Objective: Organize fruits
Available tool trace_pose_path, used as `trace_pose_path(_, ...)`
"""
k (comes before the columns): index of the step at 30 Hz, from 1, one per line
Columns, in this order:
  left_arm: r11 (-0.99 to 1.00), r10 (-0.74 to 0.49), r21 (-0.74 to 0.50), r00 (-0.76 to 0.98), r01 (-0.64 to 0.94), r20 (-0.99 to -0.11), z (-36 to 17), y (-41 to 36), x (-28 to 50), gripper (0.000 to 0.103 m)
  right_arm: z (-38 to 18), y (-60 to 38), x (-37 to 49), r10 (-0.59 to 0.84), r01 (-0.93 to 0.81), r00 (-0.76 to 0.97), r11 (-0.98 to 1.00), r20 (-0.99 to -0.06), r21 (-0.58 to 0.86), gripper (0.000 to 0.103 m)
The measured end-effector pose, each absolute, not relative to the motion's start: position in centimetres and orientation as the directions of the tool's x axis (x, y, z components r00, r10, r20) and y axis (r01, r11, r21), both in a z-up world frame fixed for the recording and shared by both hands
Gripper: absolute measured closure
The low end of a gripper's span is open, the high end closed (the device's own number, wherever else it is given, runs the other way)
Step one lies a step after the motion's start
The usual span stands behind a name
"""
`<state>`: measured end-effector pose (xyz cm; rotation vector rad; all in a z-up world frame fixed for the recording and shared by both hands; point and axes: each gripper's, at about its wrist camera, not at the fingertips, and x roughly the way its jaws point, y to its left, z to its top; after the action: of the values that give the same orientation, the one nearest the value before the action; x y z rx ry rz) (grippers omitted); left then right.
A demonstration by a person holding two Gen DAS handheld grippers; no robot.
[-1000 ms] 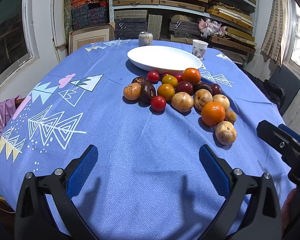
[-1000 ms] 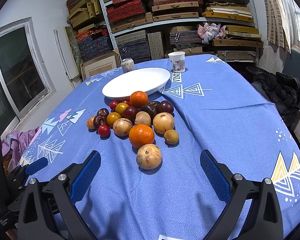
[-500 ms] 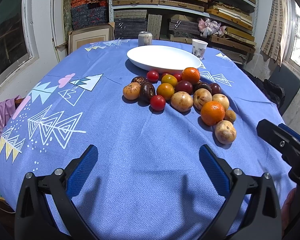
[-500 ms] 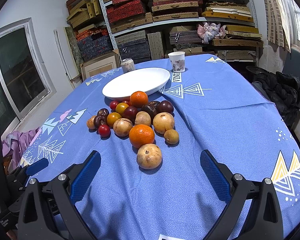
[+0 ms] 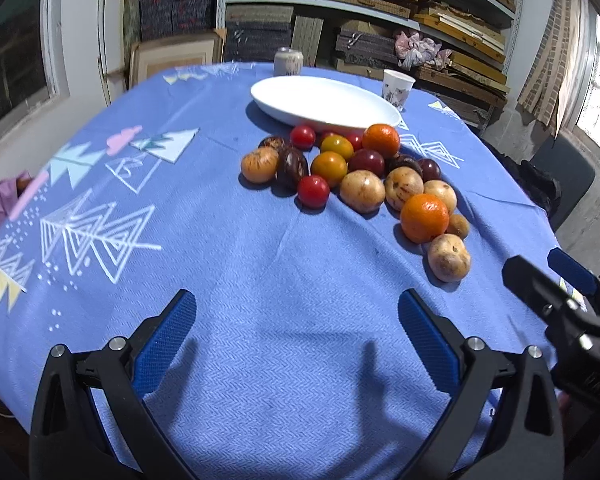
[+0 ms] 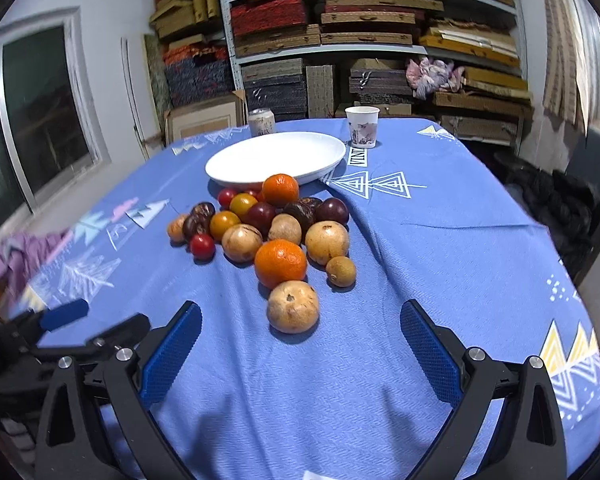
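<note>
Blue tablecloth (image 6: 440, 248) bare beside fruit pile (image 6: 276, 236); both claws spread.

A blue herringbone tablecloth (image 6: 440, 248) is showing white line-drawn triangles, with yellow ones at the lower right of the right wrist frame. A plain white plate (image 6: 276, 156) is sitting at upper centre. Below it the fruit is showing two bright oranges (image 6: 281, 262), red tomatoes (image 6: 202, 246), yellow-orange tomatoes (image 6: 224, 222), dark purple plums (image 6: 332, 210) and tan, brown-speckled fruits (image 6: 293, 306). Both grippers are showing black frames with blue textured pads (image 5: 164, 338).
</note>
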<state>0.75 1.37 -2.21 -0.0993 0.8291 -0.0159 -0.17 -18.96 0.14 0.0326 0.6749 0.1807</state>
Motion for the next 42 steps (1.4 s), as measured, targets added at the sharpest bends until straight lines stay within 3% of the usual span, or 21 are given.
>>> trace_pose_path(5,0.996,-0.039,-0.079,0.669,-0.029,-0.742,-2.9,2.9,1.3,0.004,-1.3,-19.0,0.7,0.146,-0.160,0.731,0.986,-0.666,0.040,0.003)
trace_pose_path(13,0.998,-0.055,-0.057,0.656,0.018,-0.753,-3.0,4.0,2.8,0.004,-2.3,-19.2,3.4,0.238,-0.201,0.665,0.970,-0.708,0.137,0.006)
trace_pose_path(21,0.997,-0.066,-0.035,0.634,0.062,-0.770,-3.1,4.2,5.6,0.004,-2.7,-18.1,5.3,0.256,-0.244,0.634,0.962,-0.730,0.124,0.010)
trace_pose_path(22,0.997,-0.078,-0.050,0.621,0.063,-0.780,-3.3,4.5,6.2,0.005,-2.8,-18.0,5.4,0.261,-0.250,0.630,0.960,-0.731,0.127,0.017)
trace_pose_path(25,0.994,-0.110,-0.092,0.582,0.061,-0.806,-3.7,5.1,7.4,0.025,-3.4,-17.9,5.8,0.283,-0.264,0.608,0.953,-0.742,0.147,0.032)
trace_pose_path(28,0.993,-0.114,-0.102,0.555,0.053,-0.824,-4.2,5.5,8.6,0.027,-4.1,-17.7,6.3,0.295,-0.271,0.577,0.949,-0.762,0.163,0.037)
trace_pose_path(30,0.993,-0.120,-0.100,0.539,0.066,-0.834,-4.3,5.5,9.3,0.036,-4.3,-17.7,6.4,0.299,-0.268,0.568,0.948,-0.767,0.171,0.038)
trace_pose_path(32,0.992,-0.127,-0.098,0.525,0.083,-0.841,-4.2,5.4,10.0,0.039,-4.5,-17.7,6.6,0.294,-0.258,0.563,0.950,-0.772,0.174,0.047)
trace_pose_path(37,0.990,-0.129,-0.078,0.547,0.116,-0.827,-3.0,5.4,12.6,0.039,-5.1,-17.9,7.0,0.274,-0.228,0.548,0.958,-0.790,0.174,0.059)
trace_pose_path(40,0.990,-0.118,-0.051,0.564,0.133,-0.817,-3.0,5.2,14.3,0.039,-5.2,-17.9,6.9,0.262,-0.222,0.556,0.961,-0.789,0.163,0.061)
trace_pose_path(42,0.987,-0.129,-0.050,0.561,0.153,-0.818,-3.4,5.4,15.5,0.052,-5.2,-17.8,6.9,0.257,-0.223,0.559,0.962,-0.789,0.155,0.061)
